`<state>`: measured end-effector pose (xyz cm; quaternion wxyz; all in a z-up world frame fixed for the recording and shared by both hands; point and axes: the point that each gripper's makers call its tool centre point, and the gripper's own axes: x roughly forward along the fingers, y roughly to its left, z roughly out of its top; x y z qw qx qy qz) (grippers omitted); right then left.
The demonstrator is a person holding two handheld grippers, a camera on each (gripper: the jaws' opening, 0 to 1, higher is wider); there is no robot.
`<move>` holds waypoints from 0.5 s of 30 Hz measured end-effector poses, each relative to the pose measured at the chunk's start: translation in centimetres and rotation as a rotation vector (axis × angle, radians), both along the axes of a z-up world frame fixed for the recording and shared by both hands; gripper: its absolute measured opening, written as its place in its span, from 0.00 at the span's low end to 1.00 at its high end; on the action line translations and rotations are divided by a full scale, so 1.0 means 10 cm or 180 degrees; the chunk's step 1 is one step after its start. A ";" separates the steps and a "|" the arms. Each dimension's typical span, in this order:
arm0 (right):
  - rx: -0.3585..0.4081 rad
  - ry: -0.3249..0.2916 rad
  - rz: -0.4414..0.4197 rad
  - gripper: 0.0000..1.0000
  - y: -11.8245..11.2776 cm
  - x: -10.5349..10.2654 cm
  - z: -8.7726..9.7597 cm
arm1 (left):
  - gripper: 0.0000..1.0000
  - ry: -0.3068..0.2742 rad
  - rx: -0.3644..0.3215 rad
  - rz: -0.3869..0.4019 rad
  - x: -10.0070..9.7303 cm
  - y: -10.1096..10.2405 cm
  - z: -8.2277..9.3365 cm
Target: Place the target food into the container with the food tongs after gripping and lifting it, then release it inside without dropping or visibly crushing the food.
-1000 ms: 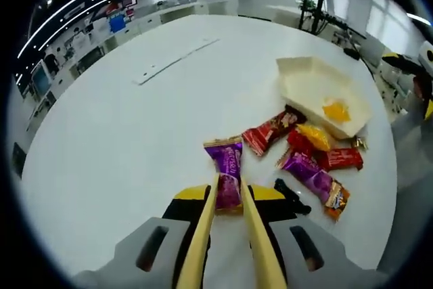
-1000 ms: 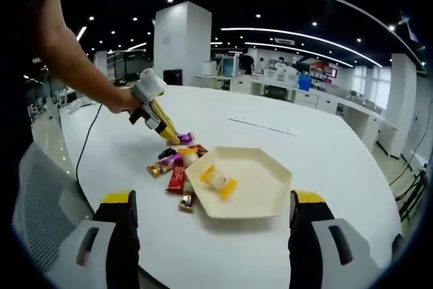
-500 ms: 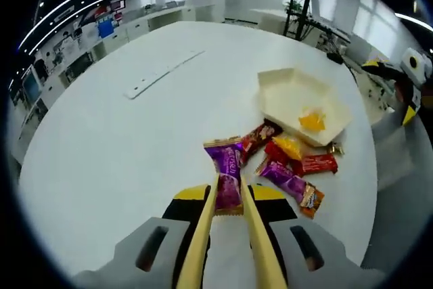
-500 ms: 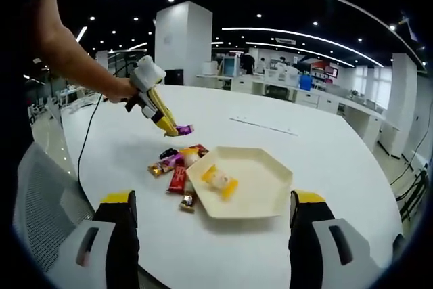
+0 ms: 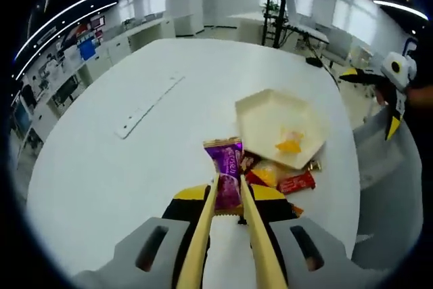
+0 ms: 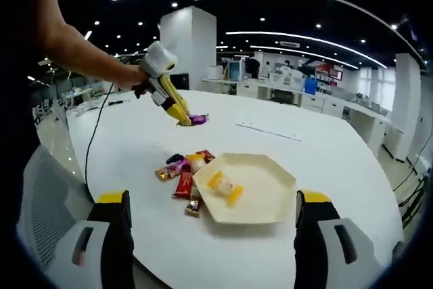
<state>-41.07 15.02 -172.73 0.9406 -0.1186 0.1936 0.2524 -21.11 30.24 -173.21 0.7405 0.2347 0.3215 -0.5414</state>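
A purple candy packet (image 5: 229, 174) is pinched between the left gripper's (image 5: 229, 197) yellow tongs, held above the white table (image 5: 135, 160) near the hexagonal tray (image 5: 254, 116); the right gripper's (image 6: 211, 211) jaws are spread wide

Open-plan office: desk rows (image 6: 318, 96), monitors (image 5: 27, 89), ceiling light strips (image 6: 298, 35).

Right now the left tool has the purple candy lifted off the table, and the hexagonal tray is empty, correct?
Not quite. The left tool does hold the purple candy in the air, but the hexagonal tray already has a yellow candy in it, as the right gripper view shows.
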 end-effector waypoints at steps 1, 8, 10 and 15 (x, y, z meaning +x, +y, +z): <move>-0.0033 -0.0013 0.0033 0.99 0.02 -0.01 -0.01 | 0.17 -0.0009 0.0003 -0.0031 0.00 -0.03 0.02; 0.0005 -0.0065 0.0032 0.99 0.03 -0.02 -0.03 | 0.17 -0.0063 0.0017 -0.0220 -0.08 -0.31 0.12; 0.0010 -0.0083 0.0006 0.97 0.00 -0.02 -0.03 | 0.17 -0.0063 0.0000 -0.0259 -0.12 -0.41 0.16; 0.0199 -0.0122 -0.0193 0.96 -0.13 0.03 0.04 | 0.17 -0.0078 -0.0007 -0.0398 -0.18 -0.68 0.19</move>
